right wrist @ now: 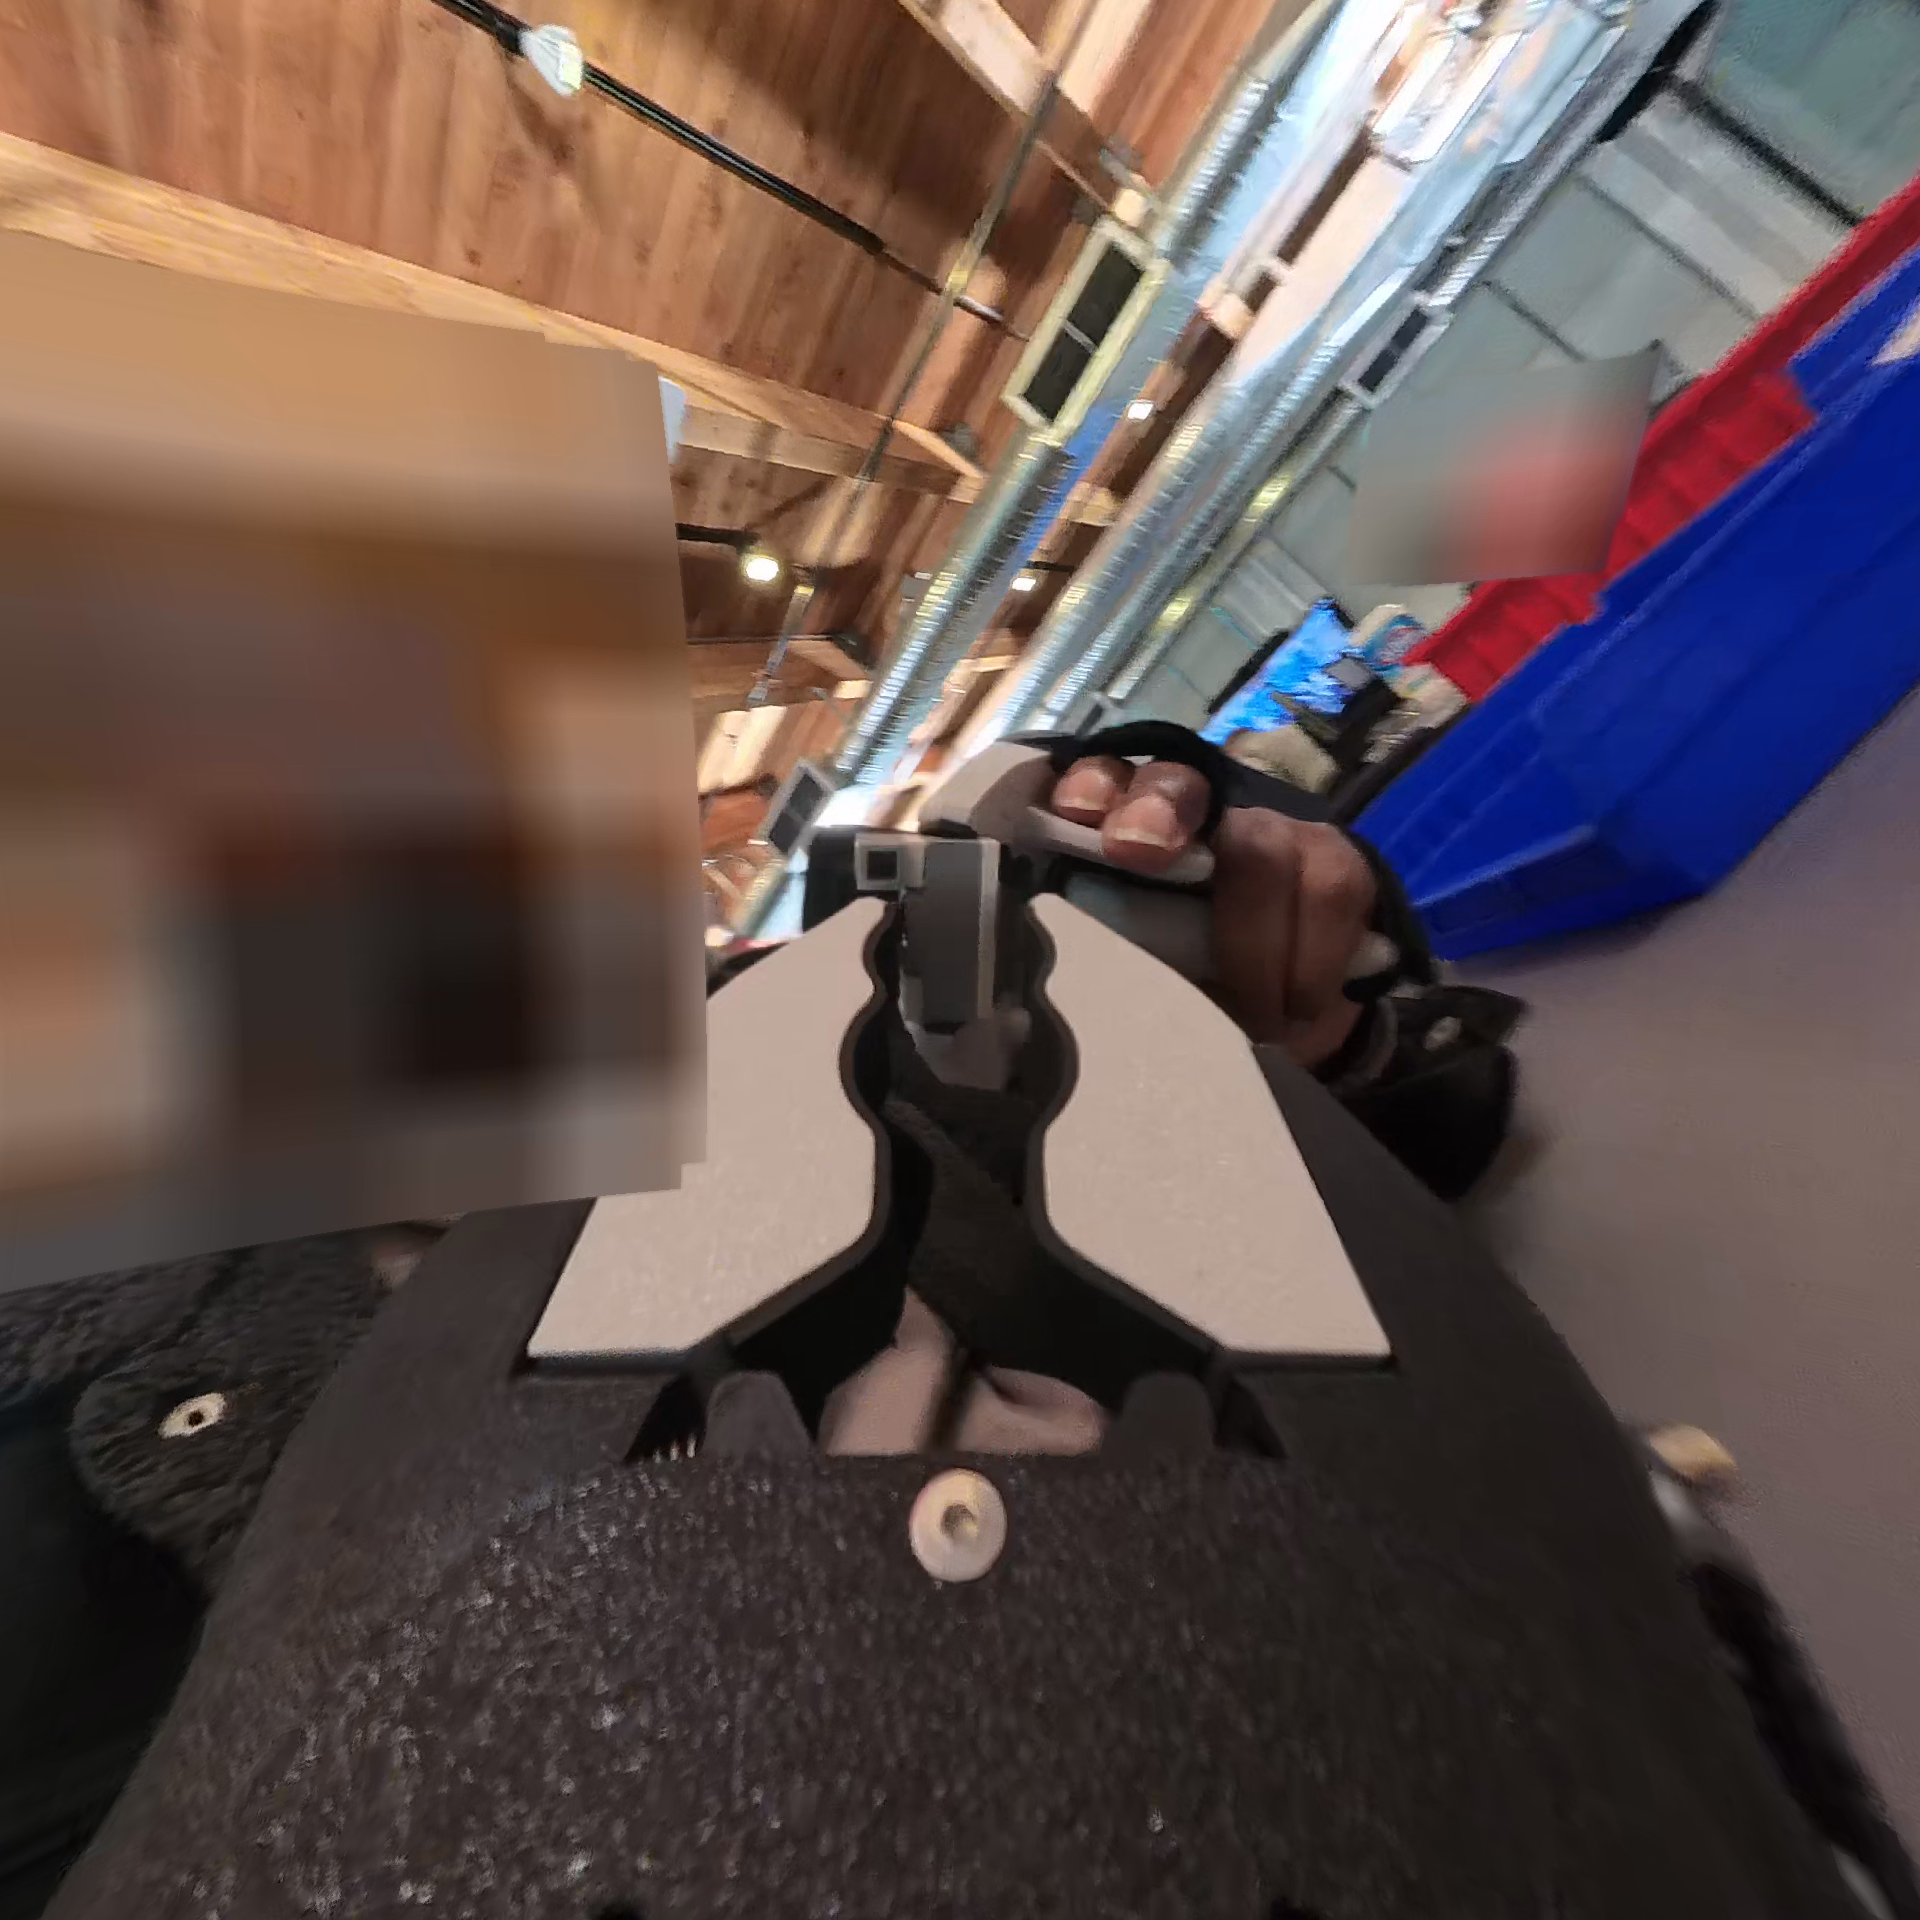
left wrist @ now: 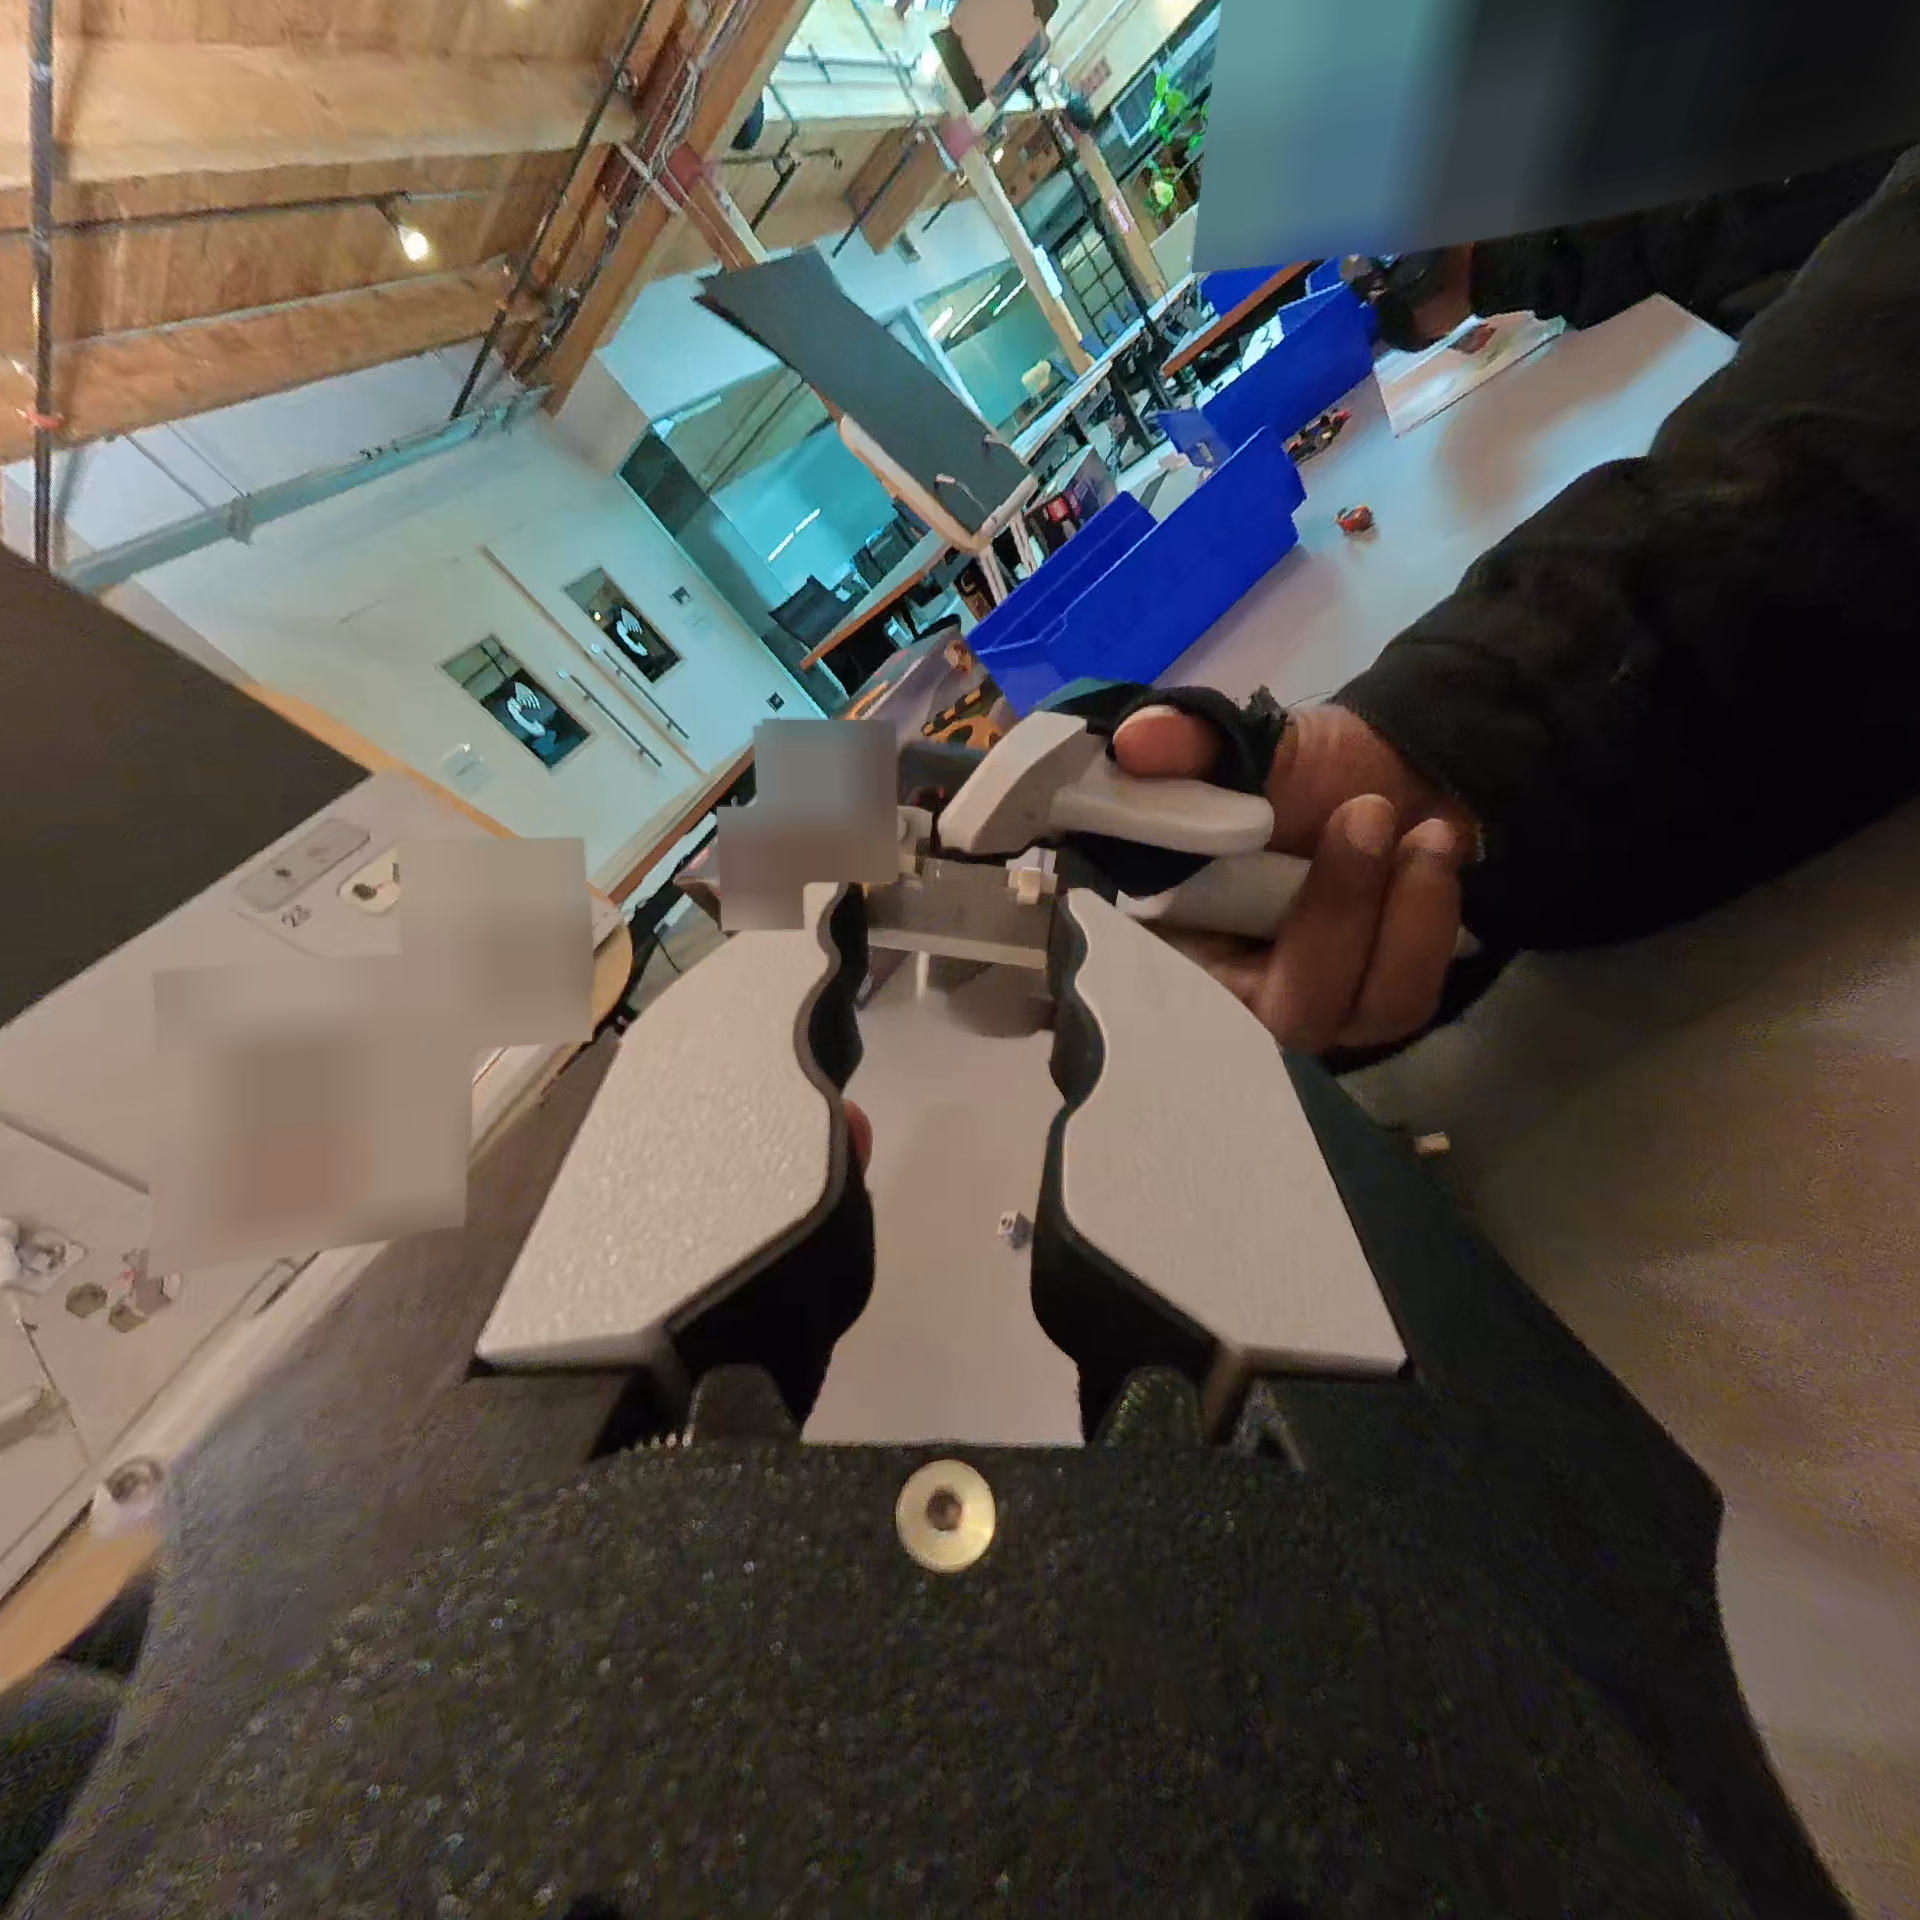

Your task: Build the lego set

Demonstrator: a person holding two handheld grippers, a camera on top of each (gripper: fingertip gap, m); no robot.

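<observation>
A small grey and white lego assembly (left wrist: 961, 920) is held up in the air between both grippers. My left gripper (left wrist: 956, 935) is shut on it at the fingertips, with the jaws a brick's width apart. My right gripper (right wrist: 956, 935) is shut on the same assembly (right wrist: 940, 925) from the opposite side, with its jaws closer together. Each view shows the other gripper just beyond the assembly, held by a gloved hand: the right one (left wrist: 987, 821) in the left wrist view, the left one (right wrist: 997, 810) in the right wrist view.
A tiny loose lego piece (left wrist: 1013, 1226) lies on the grey table (left wrist: 1507, 540) under the left gripper, and another one (left wrist: 1434, 1143) lies to the right. Blue bins (left wrist: 1143, 592) stand on the far side of the table. Blue bins (right wrist: 1662, 748) and red bins (right wrist: 1714, 447) are stacked at the right.
</observation>
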